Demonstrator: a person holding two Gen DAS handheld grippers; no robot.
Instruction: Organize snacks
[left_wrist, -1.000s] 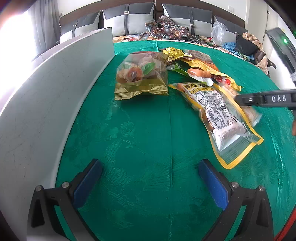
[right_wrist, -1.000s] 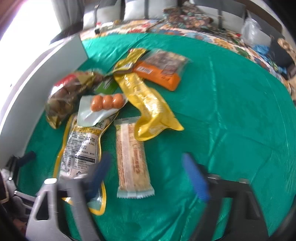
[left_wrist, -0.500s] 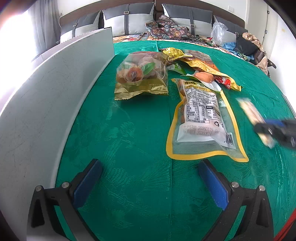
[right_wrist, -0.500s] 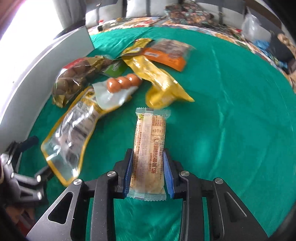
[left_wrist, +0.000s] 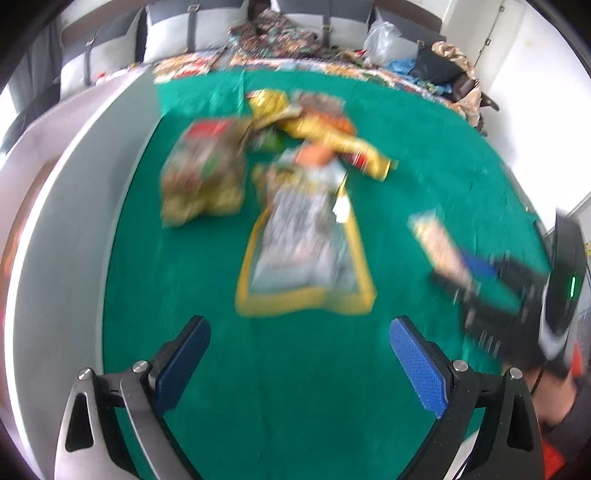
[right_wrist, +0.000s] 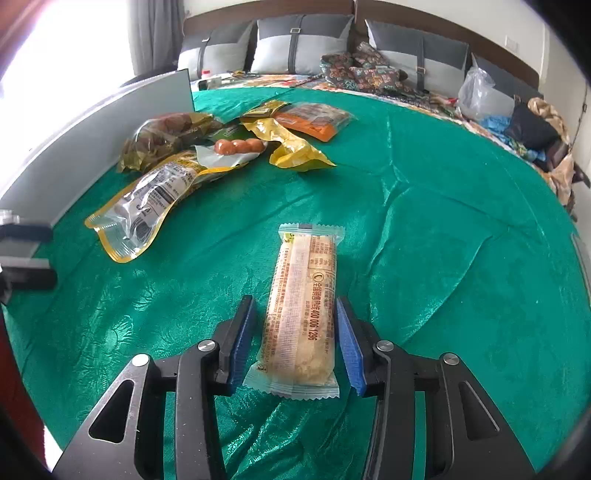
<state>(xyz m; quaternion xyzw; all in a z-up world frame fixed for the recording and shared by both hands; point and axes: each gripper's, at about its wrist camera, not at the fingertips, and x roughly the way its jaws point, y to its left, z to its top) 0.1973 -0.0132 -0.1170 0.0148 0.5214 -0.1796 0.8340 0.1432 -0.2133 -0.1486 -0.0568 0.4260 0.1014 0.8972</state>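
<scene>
Now the right gripper (right_wrist: 295, 341) has let go: its jaws have just been opening, and the wrapped snack bar (right_wrist: 301, 308), clamped half a second ago, lies loose between the blue pads with a gap on each side. It rests on the green cloth (right_wrist: 443, 221), well apart from the pile. Its long axis runs along the gripper's pointing line, far end toward the pillows. The left gripper (left_wrist: 299, 365) is spread wide with nothing in it, its jaws just narrowed slightly; its view has gone blurred. Count: one bar; five packets visible in the pile, among them one yellow-edged pouch (right_wrist: 147, 206) and one orange packet (right_wrist: 314, 120).
</scene>
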